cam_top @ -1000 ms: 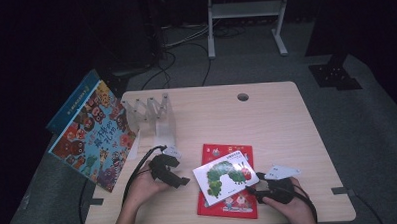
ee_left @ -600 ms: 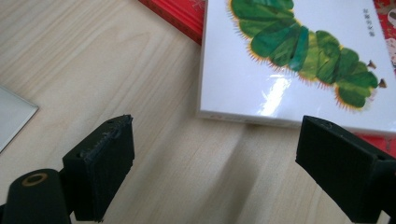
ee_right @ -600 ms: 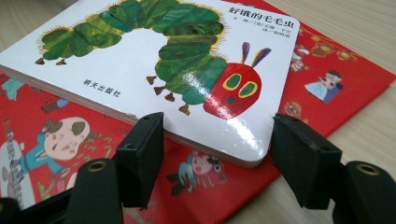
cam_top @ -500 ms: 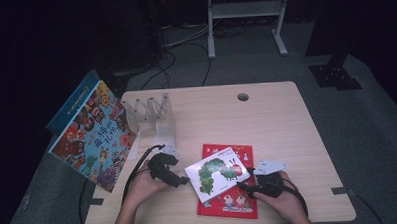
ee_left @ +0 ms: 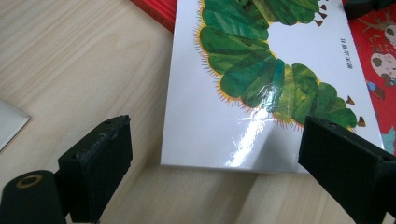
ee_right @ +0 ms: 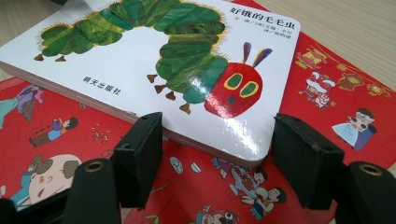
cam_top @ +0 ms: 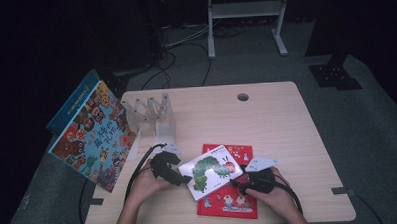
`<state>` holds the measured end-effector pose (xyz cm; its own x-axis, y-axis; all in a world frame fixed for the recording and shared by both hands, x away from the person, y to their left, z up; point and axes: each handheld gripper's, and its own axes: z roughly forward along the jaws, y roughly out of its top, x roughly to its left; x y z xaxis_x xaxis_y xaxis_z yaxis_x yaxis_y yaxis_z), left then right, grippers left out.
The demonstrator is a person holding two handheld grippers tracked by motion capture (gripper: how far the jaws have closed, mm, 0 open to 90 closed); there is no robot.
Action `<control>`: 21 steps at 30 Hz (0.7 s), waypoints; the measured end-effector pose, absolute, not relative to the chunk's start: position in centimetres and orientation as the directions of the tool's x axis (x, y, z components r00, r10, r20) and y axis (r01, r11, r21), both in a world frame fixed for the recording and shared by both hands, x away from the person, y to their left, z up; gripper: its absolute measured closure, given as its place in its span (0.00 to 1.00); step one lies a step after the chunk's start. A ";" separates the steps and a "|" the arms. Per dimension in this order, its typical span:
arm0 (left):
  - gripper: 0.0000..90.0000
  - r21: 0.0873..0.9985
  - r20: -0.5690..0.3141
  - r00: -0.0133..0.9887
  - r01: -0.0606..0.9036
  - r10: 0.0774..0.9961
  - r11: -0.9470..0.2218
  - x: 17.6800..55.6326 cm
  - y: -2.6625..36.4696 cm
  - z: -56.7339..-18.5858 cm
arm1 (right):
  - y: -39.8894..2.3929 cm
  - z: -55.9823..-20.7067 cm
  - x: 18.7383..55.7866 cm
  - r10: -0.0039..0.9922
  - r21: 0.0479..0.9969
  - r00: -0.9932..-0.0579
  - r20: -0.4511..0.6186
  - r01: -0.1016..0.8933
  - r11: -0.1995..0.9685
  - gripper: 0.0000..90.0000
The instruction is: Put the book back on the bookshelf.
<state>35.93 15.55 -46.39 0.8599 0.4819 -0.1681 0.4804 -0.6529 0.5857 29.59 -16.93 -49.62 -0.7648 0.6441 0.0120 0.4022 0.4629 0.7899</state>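
Caterpillar book [cam_top: 211, 170]: glossy white board, rounded corners | left gripper [ee_left: 212, 175] jaws apart | right gripper [ee_right: 217, 154] jaws apart, unclamped

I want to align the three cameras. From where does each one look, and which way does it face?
High view: above the person's side, facing forward and down on the table; forearms, both hands.
Left gripper view: on the left gripper, facing the caterpillar book; its open jaws.
Right gripper view: on the right gripper, same book; its jaws.
Shared: caterpillar book, red book.
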 end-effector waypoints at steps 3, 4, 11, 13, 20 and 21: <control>0.10 0.578 -0.171 0.861 0.482 0.480 -0.659 36.1 15.1 -46.5 | -16.9 -49.6 29.6 0.646 0.791 -0.763 0.015 0.404 0.460 0.36; 0.10 0.576 -0.172 0.860 0.484 0.481 -0.659 36.2 15.0 -46.6 | -16.9 -49.6 29.6 0.647 0.791 -0.762 0.014 0.404 0.460 0.36; 0.09 0.566 -0.190 0.866 0.482 0.463 -0.669 36.5 13.7 -46.8 | -16.8 -49.7 29.4 0.657 0.795 -0.754 0.011 0.405 0.452 0.36; 0.08 0.567 -0.197 0.865 0.485 0.462 -0.666 36.5 13.5 -46.9 | -16.8 -49.8 29.4 0.658 0.798 -0.753 0.009 0.402 0.449 0.36; 0.03 0.552 -0.216 0.866 0.490 0.451 -0.675 36.5 13.0 -47.3 | -16.8 -49.9 29.2 0.667 0.808 -0.745 0.010 0.399 0.434 0.36; 0.02 0.552 -0.224 0.864 0.494 0.451 -0.672 36.5 12.9 -47.3 | -16.8 -49.9 29.2 0.667 0.807 -0.745 0.010 0.399 0.434 0.36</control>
